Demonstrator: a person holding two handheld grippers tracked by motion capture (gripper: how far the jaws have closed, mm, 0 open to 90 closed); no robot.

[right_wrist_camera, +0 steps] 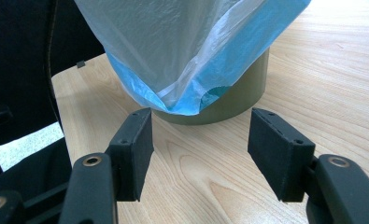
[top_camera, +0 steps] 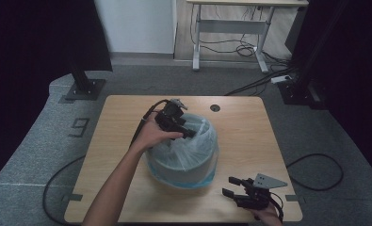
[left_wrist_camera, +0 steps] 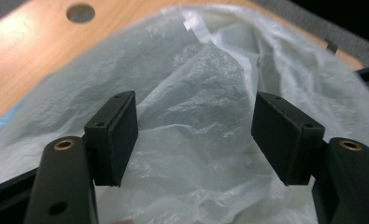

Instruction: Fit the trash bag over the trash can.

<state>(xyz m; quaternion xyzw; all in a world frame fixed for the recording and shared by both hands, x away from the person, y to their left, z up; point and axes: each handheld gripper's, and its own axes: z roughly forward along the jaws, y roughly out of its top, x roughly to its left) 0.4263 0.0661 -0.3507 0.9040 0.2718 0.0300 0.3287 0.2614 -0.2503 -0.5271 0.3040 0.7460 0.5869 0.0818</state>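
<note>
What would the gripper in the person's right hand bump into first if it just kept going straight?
Most likely the grey bin on the table, or the blue bag hanging over it; depth is hard to judge.

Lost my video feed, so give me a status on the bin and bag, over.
Left gripper open over the bag's mouth, nothing pinched. Right gripper open, parked near the table edge. Bag drapes over the bin. Nothing in the way.

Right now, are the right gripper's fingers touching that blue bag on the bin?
Apart. The right gripper view shows bare table between the right gripper and the blue bag; its fingers stand open.
</note>
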